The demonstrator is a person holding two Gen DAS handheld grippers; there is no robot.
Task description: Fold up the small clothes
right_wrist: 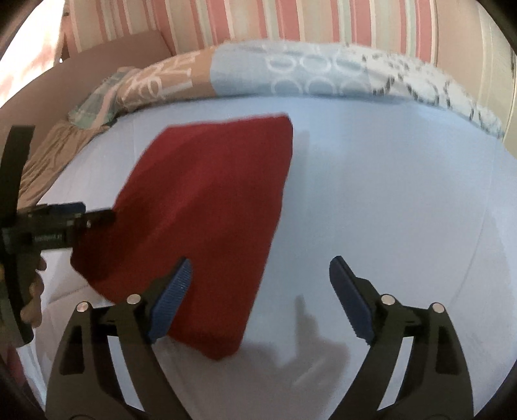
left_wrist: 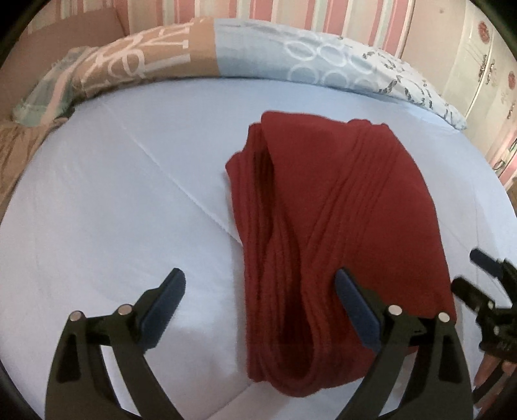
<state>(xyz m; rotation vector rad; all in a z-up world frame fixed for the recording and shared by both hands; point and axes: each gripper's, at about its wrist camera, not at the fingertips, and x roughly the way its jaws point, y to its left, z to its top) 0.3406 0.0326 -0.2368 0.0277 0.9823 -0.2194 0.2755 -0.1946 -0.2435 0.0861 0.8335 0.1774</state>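
A dark red ribbed garment [left_wrist: 339, 226] lies folded into a long strip on the pale blue bed sheet [left_wrist: 129, 200]. My left gripper [left_wrist: 260, 284] is open and empty above its near end; its right finger is over the cloth. In the right wrist view the red garment [right_wrist: 206, 219] lies left of centre. My right gripper [right_wrist: 260, 273] is open and empty, its left finger over the garment's near right edge. The right gripper also shows at the right edge of the left wrist view [left_wrist: 484, 287], and the left gripper at the left edge of the right wrist view [right_wrist: 64, 219].
A rolled patterned quilt [left_wrist: 226, 55], brown and light blue, runs along the far edge of the bed. A striped pink wall [left_wrist: 290, 13] stands behind it. A white cupboard [left_wrist: 478, 64] stands at the far right. A hand [right_wrist: 35, 290] holds the left gripper.
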